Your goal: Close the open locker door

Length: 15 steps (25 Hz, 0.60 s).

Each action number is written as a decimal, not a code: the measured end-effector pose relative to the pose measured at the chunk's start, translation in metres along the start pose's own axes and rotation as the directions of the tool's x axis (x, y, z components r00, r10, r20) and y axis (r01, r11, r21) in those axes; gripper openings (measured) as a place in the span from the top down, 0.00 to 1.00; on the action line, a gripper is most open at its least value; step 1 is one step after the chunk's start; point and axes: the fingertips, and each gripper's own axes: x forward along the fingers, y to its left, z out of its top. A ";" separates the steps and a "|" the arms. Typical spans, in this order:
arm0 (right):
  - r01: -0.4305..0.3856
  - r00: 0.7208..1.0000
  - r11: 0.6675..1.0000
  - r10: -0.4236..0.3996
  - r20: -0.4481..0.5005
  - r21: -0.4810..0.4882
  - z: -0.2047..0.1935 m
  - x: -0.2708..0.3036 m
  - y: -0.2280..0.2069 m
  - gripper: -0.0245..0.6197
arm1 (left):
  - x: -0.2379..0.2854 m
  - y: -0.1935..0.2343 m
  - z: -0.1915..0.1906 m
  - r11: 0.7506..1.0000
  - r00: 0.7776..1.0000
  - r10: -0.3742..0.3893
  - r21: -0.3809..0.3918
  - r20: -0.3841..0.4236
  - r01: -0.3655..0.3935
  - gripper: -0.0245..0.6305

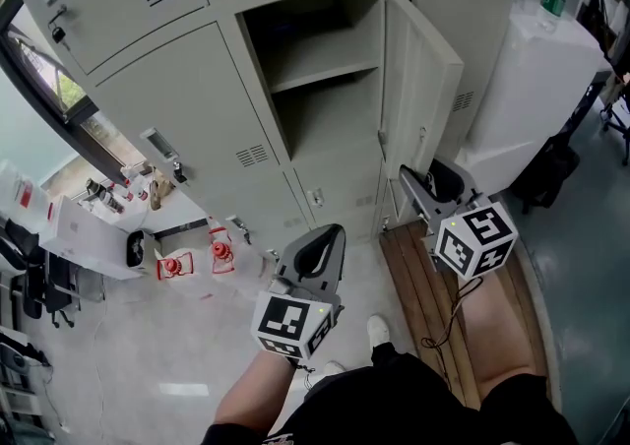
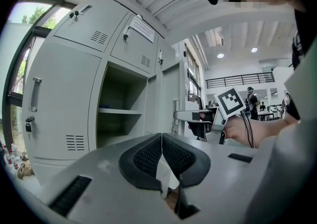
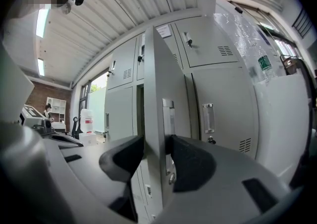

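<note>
Right gripper (image 3: 156, 152) clamps locker door (image 3: 159, 69) free edge; left gripper (image 2: 162, 142) clenched, hanging clear

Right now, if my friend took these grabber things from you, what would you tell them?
Left gripper: fingers shut together, nothing in them, held low in front of the lockers.
Right gripper: fingers closed on the free edge of the locker door, one on each face.
Door: swung wide open, so the compartment and its shelf are in plain view.
Done: the door is gripped.
To do: swing it shut until it sits flush with its neighbours, then let go.
</note>
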 end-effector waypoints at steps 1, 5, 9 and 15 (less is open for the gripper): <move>-0.002 1.000 1.000 0.002 -0.001 -0.002 0.000 0.001 0.001 0.63 | 0.001 0.002 0.000 1.000 1.000 0.002 -0.001 0.001 -0.002 0.94; -0.026 1.000 0.999 0.025 -0.009 -0.028 0.000 0.007 0.008 0.65 | 0.003 0.008 -0.002 1.000 1.000 0.011 -0.009 0.001 -0.011 0.94; -0.061 0.998 0.997 0.060 -0.023 -0.045 0.000 0.014 0.019 0.65 | 0.003 0.014 -0.004 1.000 1.000 0.023 -0.016 0.000 -0.023 0.94; -0.116 0.993 0.991 0.114 -0.032 -0.066 0.000 0.026 0.036 0.65 | 0.002 0.022 -0.002 0.999 0.999 0.047 -0.017 0.004 -0.046 0.94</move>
